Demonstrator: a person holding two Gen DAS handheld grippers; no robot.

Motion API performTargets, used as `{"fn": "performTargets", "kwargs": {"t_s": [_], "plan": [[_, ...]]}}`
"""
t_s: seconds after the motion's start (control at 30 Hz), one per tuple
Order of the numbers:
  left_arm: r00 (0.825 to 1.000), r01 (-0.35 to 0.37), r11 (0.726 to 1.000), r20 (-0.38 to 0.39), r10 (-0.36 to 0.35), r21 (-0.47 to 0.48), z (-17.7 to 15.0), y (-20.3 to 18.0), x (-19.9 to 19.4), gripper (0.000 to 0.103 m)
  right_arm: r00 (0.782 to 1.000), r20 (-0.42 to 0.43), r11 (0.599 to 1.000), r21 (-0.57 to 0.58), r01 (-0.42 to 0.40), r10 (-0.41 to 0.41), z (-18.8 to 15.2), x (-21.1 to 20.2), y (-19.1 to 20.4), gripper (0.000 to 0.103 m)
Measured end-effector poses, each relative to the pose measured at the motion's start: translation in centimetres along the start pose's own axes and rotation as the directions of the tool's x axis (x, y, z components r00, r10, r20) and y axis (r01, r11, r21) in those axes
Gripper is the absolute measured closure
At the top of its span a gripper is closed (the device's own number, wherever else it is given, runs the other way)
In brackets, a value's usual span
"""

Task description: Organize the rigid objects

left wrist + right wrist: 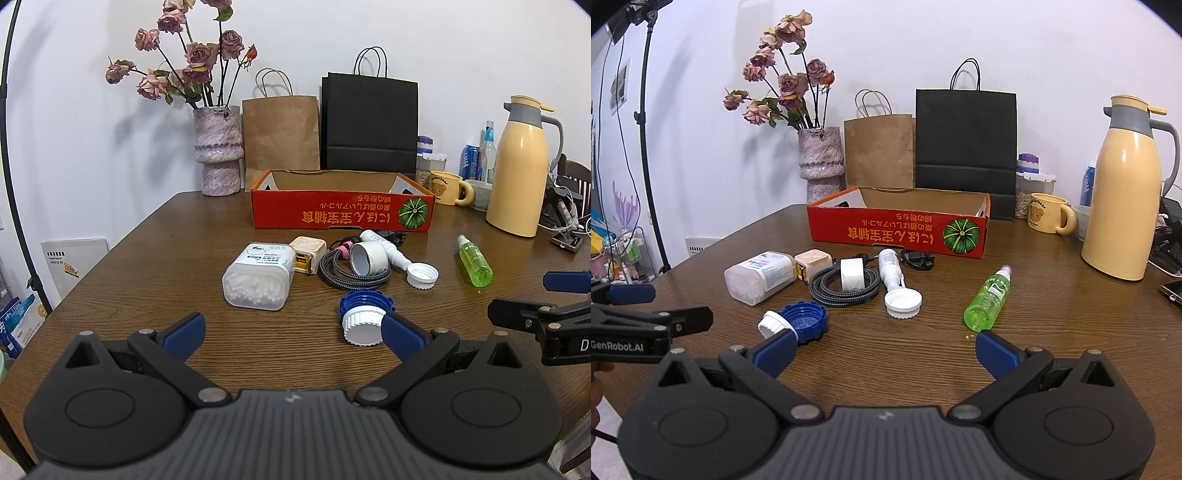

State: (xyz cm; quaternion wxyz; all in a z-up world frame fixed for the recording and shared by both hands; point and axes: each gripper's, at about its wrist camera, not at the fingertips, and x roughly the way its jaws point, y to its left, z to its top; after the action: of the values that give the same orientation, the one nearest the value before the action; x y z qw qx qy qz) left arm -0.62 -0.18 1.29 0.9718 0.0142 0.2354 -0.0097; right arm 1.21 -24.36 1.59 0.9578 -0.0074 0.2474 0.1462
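Jaws of both grippers are gaping wide, gripping nothing: left gripper (291, 334), right gripper (884, 350). Red box (341, 212) is sitting empty near table's (147, 258) far edge; swab tub (258, 275), caps (364, 317), cable (347, 271), green bottle (474, 260) are waiting mid-table, unsorted.

Two low wrist views side by side, both facing the red box (341, 208) across the table (1052, 314).
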Motion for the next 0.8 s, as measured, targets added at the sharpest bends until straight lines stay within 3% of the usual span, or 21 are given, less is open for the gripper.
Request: {"fn": "performTargets", "kwargs": {"t_s": [0.8], "plan": [[0.999, 0.018, 1.0, -0.036, -0.018, 0.013, 0.5, -1.1, 1.5, 0.0, 1.0, -0.007, 1.0, 0.006, 0.013, -0.013, 0.4, 0.2, -0.9, 0.0]]}}
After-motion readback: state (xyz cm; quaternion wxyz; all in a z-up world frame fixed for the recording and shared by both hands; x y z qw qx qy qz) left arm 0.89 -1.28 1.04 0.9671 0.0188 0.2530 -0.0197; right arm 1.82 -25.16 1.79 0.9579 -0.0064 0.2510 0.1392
